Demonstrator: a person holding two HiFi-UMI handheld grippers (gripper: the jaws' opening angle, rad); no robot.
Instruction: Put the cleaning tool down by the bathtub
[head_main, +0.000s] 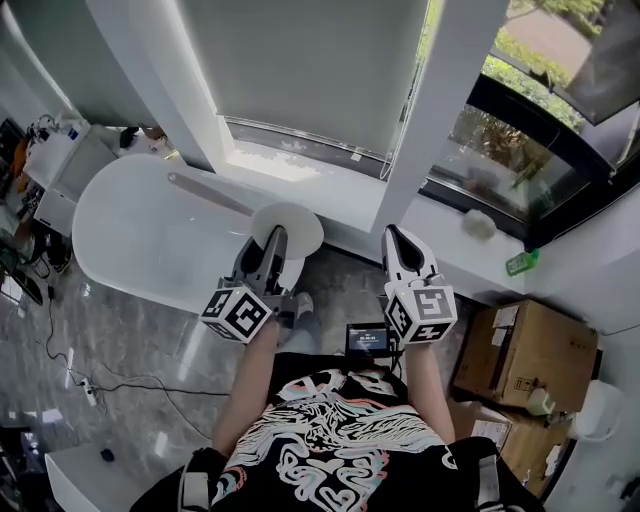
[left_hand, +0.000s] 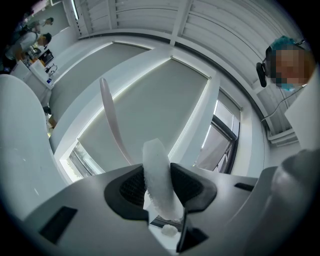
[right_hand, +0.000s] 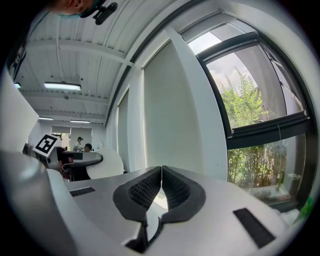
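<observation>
Left gripper (head_main: 272, 240) has its fingers clamped on the cleaning tool (head_main: 295, 222), and the left gripper view shows the fluffy white pad (left_hand: 159, 175) squeezed edge-on between them. The long handle (head_main: 205, 192) sticks out toward the upper left of the head view, across the rim of the white bathtub (head_main: 130, 230). So the tool is in the air, right at the tub's near end, centre frame. The right gripper (head_main: 398, 240) is at centre right with its fingers pressed together on nothing.

To do the put-down well, I'd bring it low first. The grey floor (head_main: 340, 270) beside the tub looks like the landing spot. That handle is a long lever, so let its far end settle on something before letting go, or the tool may swing or topple. The pad is soft and squashed, so open the fingers fully and draw straight back to avoid snagging the fibres. The right gripper should stay clear.
</observation>
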